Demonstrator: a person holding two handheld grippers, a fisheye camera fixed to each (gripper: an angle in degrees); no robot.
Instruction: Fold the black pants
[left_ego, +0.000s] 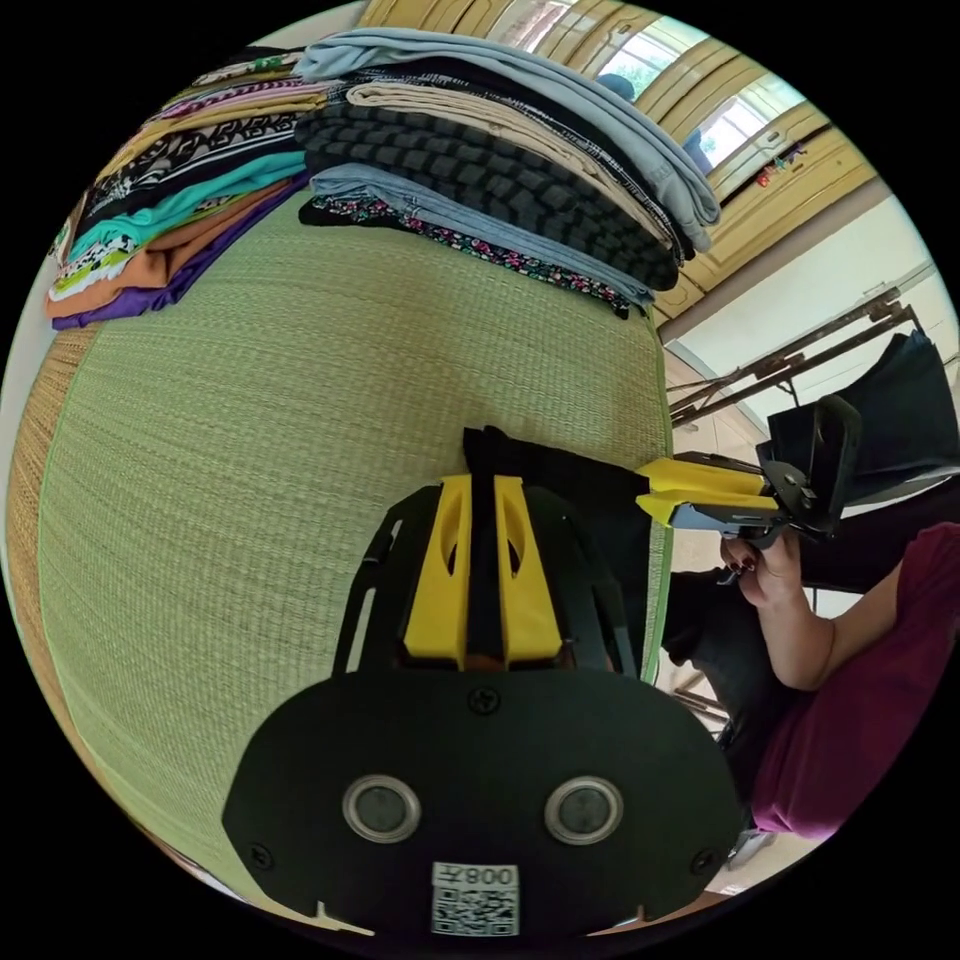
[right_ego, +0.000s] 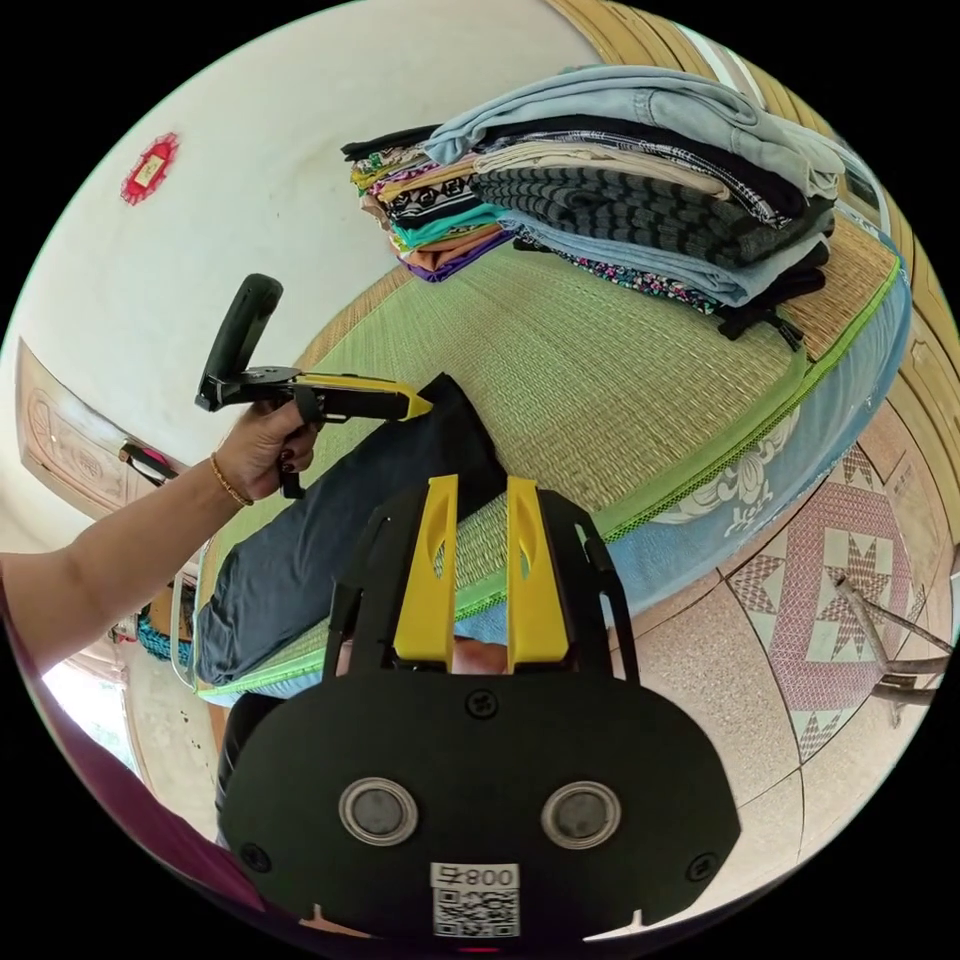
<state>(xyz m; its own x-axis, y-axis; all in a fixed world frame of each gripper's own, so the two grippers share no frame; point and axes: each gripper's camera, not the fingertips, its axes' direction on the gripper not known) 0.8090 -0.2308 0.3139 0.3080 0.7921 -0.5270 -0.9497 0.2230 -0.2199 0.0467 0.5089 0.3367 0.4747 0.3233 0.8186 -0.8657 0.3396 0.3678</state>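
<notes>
The left claw (right_ego: 425, 405) pinches a corner of the black pants (right_ego: 330, 540) over the green mat (right_ego: 600, 390).

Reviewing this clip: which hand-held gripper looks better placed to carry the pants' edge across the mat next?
Probably the left. The left hand-held gripper is already shut on a black pants edge over the green mat. The right hand-held gripper stands open with nothing gripped.

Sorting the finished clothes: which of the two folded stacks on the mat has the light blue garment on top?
The taller stack, the one holding the black-and-grey checked piece. The lower stack beside it is bright prints, teal, orange and purple.
</notes>
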